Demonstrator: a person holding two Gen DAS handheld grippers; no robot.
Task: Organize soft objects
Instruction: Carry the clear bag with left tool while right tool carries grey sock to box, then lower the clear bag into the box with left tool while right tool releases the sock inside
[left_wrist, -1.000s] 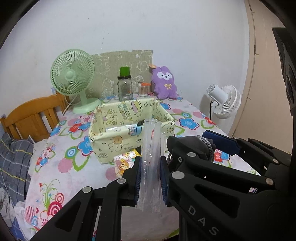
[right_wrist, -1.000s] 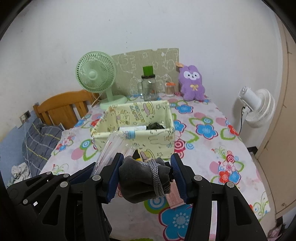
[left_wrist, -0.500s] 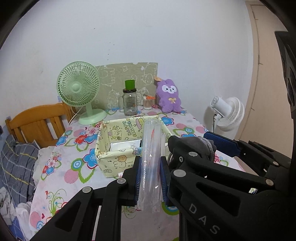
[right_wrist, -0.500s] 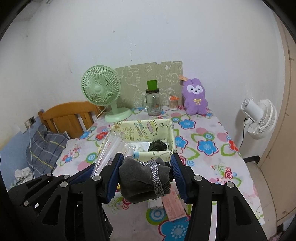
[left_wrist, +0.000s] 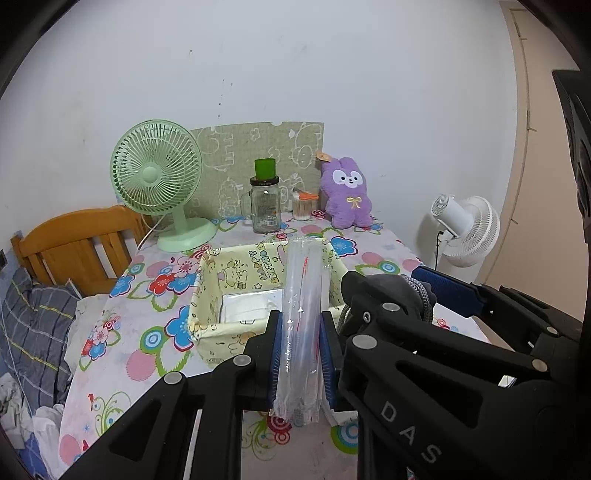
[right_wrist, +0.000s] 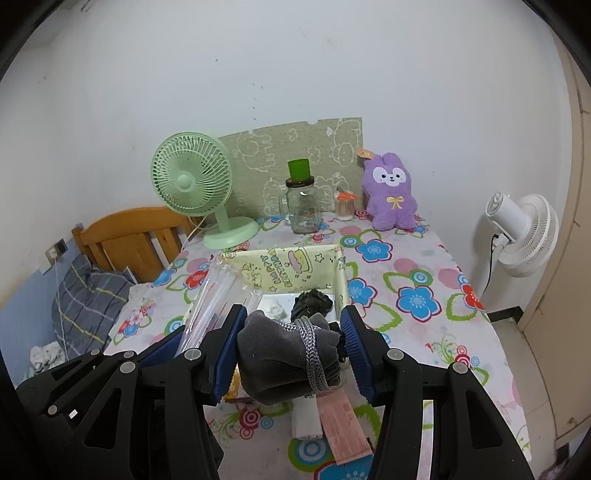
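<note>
Gripping tight, the left hand-held gripper (left_wrist: 301, 350) is pinching a clear plastic sleeve of straws (left_wrist: 302, 332) between its nearly closed blue pads, the sleeve standing upright out of the jaws. Alongside it, the right hand-held gripper (right_wrist: 291, 350) is holding a rolled grey sock bundle (right_wrist: 284, 360) bound with a grey cord, its jaws spread about halfway and pressing on both sides of the bundle. Both are hovering over the near edge of the floral tabletop (right_wrist: 413, 295), where a pink packet (right_wrist: 343, 428) and a small white item (right_wrist: 306, 417) are lying just below the bundle. Just beyond, the yellow cartoon-print fabric box (left_wrist: 236, 273) is sitting open, showing a white packet on its floor and, in the right wrist view, a dark crumpled soft thing (right_wrist: 312, 301) inside near its right wall. Farther back, a green desk fan (left_wrist: 159, 177) is standing at the left, with a glass jar with a green cap (left_wrist: 265, 203), a small tub of cotton swabs (left_wrist: 304, 208) and a purple plush bunny (left_wrist: 347, 195) lining up in front of a patterned board (left_wrist: 236, 155) leaning on the wall. Off the tabletop, a wooden chair (left_wrist: 74, 243) is showing at the left and a white fan (left_wrist: 465, 229) at the right.
</note>
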